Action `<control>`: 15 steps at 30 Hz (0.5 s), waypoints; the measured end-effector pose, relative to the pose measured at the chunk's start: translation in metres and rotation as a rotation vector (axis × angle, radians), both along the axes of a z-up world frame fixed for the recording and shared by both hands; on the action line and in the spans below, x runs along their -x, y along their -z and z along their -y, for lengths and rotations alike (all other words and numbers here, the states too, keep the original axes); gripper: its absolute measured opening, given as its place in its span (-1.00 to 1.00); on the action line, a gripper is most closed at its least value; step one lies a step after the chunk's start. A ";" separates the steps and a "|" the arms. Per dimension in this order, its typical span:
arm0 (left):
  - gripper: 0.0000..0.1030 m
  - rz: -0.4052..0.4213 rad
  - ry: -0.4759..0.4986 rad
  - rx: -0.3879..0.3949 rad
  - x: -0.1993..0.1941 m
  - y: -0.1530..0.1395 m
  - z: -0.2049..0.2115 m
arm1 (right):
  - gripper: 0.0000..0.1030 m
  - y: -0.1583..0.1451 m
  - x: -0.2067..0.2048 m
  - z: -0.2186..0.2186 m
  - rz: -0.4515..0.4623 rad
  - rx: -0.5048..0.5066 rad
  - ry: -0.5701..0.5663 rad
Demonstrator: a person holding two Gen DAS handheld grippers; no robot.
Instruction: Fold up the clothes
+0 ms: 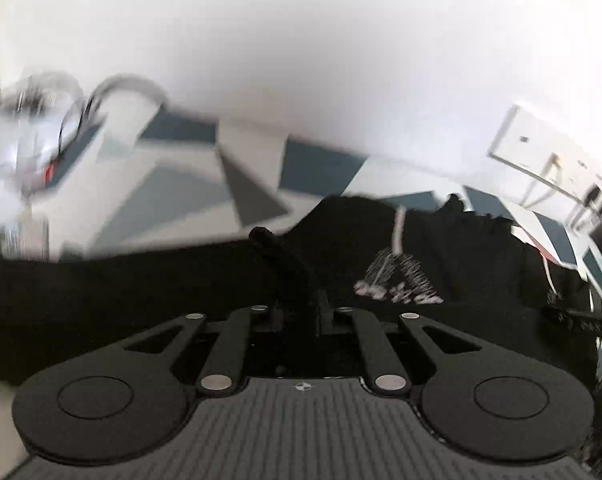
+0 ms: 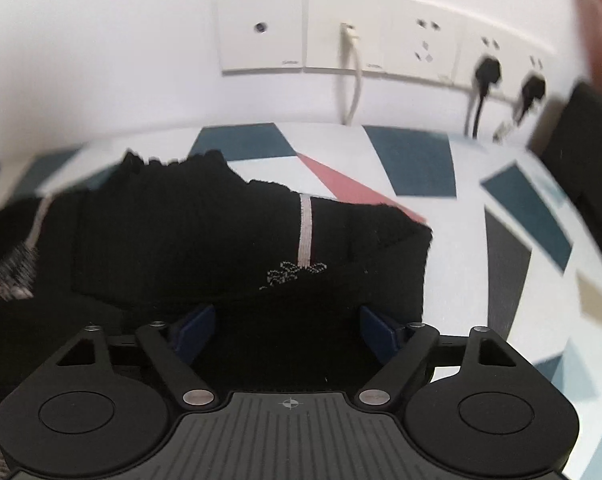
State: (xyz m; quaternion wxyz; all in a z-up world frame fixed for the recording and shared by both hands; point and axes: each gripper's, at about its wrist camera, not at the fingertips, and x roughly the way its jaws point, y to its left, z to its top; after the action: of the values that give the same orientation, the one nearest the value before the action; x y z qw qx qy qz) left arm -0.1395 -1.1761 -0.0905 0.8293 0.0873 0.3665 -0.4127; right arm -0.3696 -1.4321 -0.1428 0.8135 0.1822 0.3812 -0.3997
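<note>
The black garment (image 2: pixel 205 232) lies on the tabletop (image 2: pixel 461 216), which has a cover with blue, grey and pink shapes on white. It fills the near and left part of the right wrist view, and a pale stripe (image 2: pixel 306 232) runs down it to a small stitched pattern.

The right hand-held gripper (image 2: pixel 288 330) is wide open. Its two blue fingers (image 2: pixel 195 330) stand well apart, with black cloth lying between them, and they do not press on it.

The left hand-held gripper (image 1: pixel 299 312) has its jaws drawn close together on a raised fold of the black garment (image 1: pixel 181 288). This view is blurred and the cloth is very dark, so the grip seems firm but I cannot be fully sure.

On the white wall (image 2: pixel 101 60) at the far side is a row of sockets (image 2: pixel 341 32) with a white cable (image 2: pixel 353 76) and two black plugs (image 2: pixel 488 70).
</note>
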 end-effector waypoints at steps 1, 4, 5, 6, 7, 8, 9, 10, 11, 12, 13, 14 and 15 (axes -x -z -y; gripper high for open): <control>-0.80 0.031 0.014 0.011 0.004 -0.005 0.002 | 0.23 0.000 -0.001 -0.001 0.003 0.014 -0.005; -0.81 0.082 0.042 0.061 0.009 -0.021 0.012 | -0.82 -0.004 0.004 0.004 0.049 0.006 -0.003; -0.81 0.087 0.050 0.084 0.010 -0.027 0.016 | -0.86 -0.006 0.007 0.008 0.072 -0.011 0.015; -0.81 0.089 0.062 0.109 0.011 -0.032 0.021 | -0.87 -0.010 0.013 0.013 0.101 -0.021 0.040; -0.81 0.093 0.079 0.130 0.013 -0.036 0.027 | -0.87 -0.014 0.023 0.018 0.140 -0.018 0.079; -0.81 0.101 0.099 0.143 0.015 -0.038 0.033 | -0.88 -0.019 0.033 0.023 0.174 -0.009 0.118; -0.80 0.104 0.118 0.144 0.018 -0.036 0.042 | -0.88 -0.023 0.042 0.029 0.200 0.006 0.157; -0.80 0.100 0.136 0.137 0.021 -0.032 0.052 | -0.88 -0.026 0.051 0.035 0.221 0.017 0.192; -0.81 0.092 0.148 0.126 0.021 -0.026 0.062 | -0.88 -0.026 0.056 0.042 0.228 0.016 0.211; -0.81 0.076 0.152 0.104 0.019 -0.017 0.071 | -0.88 -0.022 0.059 0.049 0.221 0.005 0.217; -0.81 0.058 0.151 0.078 0.017 -0.006 0.081 | -0.87 -0.018 0.061 0.056 0.214 -0.006 0.223; -0.81 0.042 0.149 0.052 0.014 0.004 0.089 | -0.86 -0.012 0.062 0.062 0.208 -0.016 0.222; -0.81 0.027 0.145 0.026 0.010 0.013 0.096 | -0.85 -0.006 0.063 0.066 0.205 -0.024 0.207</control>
State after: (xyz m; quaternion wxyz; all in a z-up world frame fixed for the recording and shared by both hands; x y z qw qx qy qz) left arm -0.1494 -1.2719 -0.1038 0.8030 0.1085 0.3428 -0.4752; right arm -0.4323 -1.4979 -0.1365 0.8004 0.2700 0.2799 -0.4562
